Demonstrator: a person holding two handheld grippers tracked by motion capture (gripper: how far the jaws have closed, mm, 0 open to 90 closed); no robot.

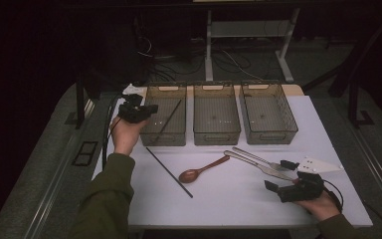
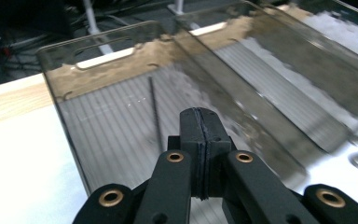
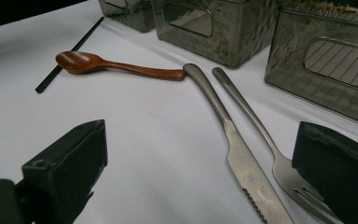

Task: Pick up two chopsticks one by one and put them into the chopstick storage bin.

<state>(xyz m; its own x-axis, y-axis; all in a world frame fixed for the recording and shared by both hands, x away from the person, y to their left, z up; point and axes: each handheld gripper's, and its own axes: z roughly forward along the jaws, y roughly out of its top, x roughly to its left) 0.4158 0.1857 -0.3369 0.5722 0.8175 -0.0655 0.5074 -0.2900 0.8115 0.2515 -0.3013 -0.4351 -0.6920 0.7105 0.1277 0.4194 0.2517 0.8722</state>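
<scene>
Three smoky see-through bins stand in a row at the back of the white table (image 1: pixel 229 199). A black chopstick (image 1: pixel 171 117) lies slanted inside the left bin (image 1: pixel 165 135). My left gripper (image 1: pixel 151 108) hovers over that bin's left rim; its jaws are shut (image 2: pixel 200 135) with nothing between them, above the chopstick (image 2: pixel 156 112). A second chopstick (image 1: pixel 169 172), a wooden spoon (image 1: pixel 201 170), a knife (image 1: pixel 258 165) and a fork (image 1: pixel 261 158) lie on the table. My right gripper (image 1: pixel 280 174) rests open at the knife (image 3: pixel 233 144) and fork (image 3: pixel 261 135) blade ends, holding nothing.
The middle bin (image 1: pixel 216 134) and right bin (image 1: pixel 271 134) show nothing inside. The spoon (image 3: pixel 112 65) and loose chopstick (image 3: pixel 70 56) lie well left of the right gripper. Behind the table are desk legs and cables (image 1: pixel 229 62) on the floor.
</scene>
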